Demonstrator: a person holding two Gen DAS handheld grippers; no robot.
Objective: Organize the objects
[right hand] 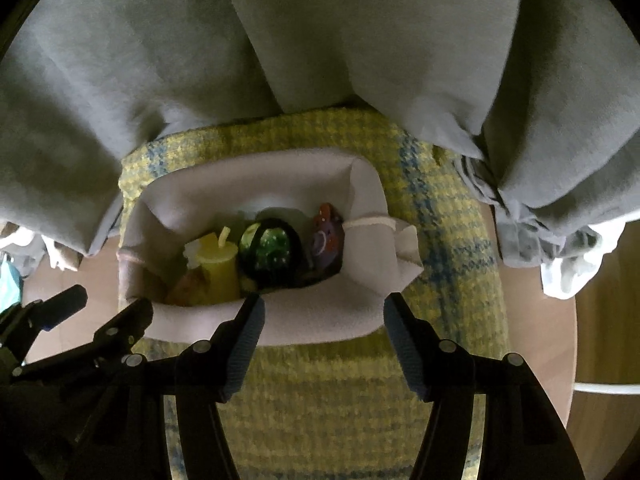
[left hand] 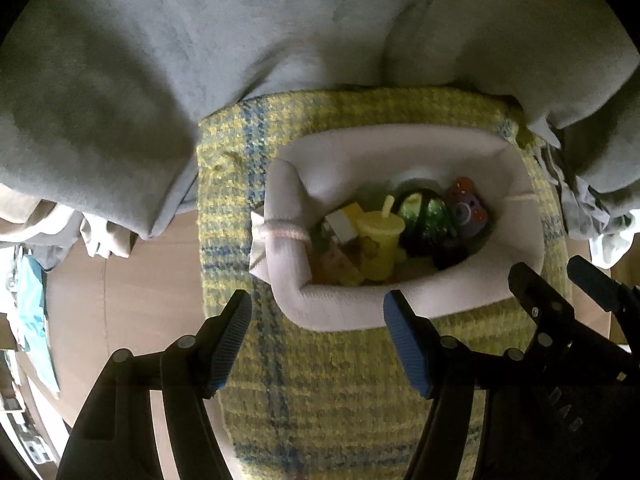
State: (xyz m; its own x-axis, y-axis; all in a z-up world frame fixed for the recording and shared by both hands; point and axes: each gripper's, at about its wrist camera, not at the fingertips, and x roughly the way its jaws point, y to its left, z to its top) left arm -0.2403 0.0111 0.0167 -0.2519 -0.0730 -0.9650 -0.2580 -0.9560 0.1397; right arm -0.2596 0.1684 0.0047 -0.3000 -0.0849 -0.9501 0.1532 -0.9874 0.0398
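A white fabric basket (left hand: 340, 312) (right hand: 312, 320) stands on a yellow and blue woven mat (left hand: 320, 400) (right hand: 328, 392). Inside it are a yellow toy cup with a straw (left hand: 378, 240) (right hand: 218, 266), a green and black ball (left hand: 426, 216) (right hand: 270, 250), a purple toy (left hand: 466, 208) (right hand: 326, 240) and small boxes (left hand: 342, 224). My left gripper (left hand: 318, 316) is open and empty, just in front of the basket's near rim. My right gripper (right hand: 324, 316) is open and empty at the same rim, and shows at the right of the left wrist view (left hand: 560, 284).
A grey sofa (left hand: 200, 40) (right hand: 360, 40) fills the area behind the mat. The mat lies on a round wooden table (left hand: 140, 280) (right hand: 532, 320). Crumpled cloths (left hand: 592, 208) (right hand: 560, 248) lie at the right, more clutter (left hand: 28, 312) at the far left.
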